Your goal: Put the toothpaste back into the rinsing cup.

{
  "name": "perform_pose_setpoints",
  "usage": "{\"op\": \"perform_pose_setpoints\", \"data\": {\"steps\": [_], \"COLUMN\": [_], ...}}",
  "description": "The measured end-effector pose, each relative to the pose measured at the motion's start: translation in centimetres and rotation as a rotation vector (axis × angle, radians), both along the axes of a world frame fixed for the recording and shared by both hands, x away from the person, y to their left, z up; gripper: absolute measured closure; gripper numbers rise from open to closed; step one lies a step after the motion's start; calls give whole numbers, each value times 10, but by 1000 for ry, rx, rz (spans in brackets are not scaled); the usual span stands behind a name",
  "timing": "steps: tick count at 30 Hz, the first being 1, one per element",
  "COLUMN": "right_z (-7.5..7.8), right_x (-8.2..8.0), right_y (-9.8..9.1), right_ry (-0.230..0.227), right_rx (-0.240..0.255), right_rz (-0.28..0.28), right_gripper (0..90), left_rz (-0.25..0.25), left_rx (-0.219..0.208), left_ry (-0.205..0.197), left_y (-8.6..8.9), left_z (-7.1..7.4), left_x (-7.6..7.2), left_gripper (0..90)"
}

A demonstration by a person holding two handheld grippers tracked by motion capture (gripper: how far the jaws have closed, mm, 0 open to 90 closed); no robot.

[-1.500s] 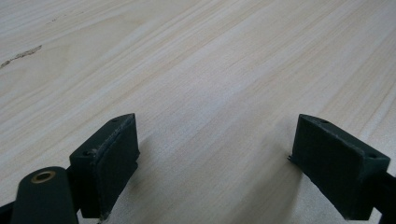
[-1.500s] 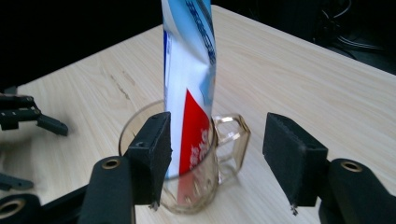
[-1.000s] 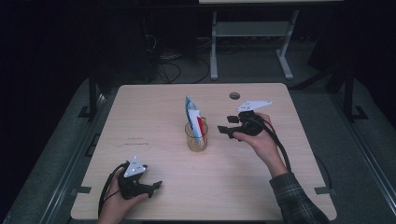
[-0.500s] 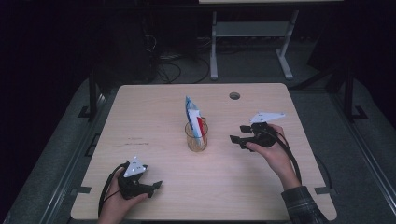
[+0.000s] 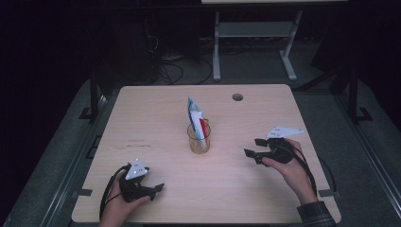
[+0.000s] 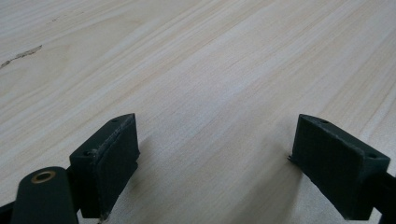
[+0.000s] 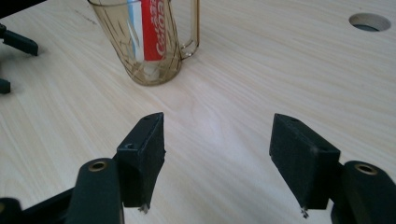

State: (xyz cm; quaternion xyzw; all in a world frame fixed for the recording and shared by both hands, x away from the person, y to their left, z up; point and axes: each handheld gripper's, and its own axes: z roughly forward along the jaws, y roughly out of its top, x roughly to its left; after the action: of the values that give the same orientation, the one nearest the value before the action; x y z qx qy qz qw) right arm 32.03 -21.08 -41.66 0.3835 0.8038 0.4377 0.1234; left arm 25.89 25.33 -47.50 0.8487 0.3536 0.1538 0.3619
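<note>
**A:** Amber see-through plastic mug (image 5: 198, 138) sits mid-bench (image 5: 156, 118), handle and all, with a red, white and blue toothpaste tube (image 5: 196, 118) standing up out of it. Where are the grippers?

**B:** Right gripper (image 5: 254, 147) is to the right of the mug, well apart from it and aimed at it. Its jaws have just been opening, pretty wide now, nothing between them. Left gripper (image 5: 158, 190) rests near the front edge, jaws spread wide too, just bare wood between them.
</note>
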Motion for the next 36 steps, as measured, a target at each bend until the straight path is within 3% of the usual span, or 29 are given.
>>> {"op": "perform_pose_setpoints", "data": {"steps": [14, 36], "right_z": [-21, -58], "right_x": [-31, -66], "right_y": [-26, -55], "right_ry": [42, 76], "right_rx": [-32, -172], "right_rz": [-42, -130], "right_gripper": [329, 215], "left_rz": [0, -2], "left_rx": [-1, 3], "left_ry": [-2, -2], "left_y": [0, 0], "left_z": [0, 0], "left_x": [0, 0], "left_gripper": [134, 134]}}
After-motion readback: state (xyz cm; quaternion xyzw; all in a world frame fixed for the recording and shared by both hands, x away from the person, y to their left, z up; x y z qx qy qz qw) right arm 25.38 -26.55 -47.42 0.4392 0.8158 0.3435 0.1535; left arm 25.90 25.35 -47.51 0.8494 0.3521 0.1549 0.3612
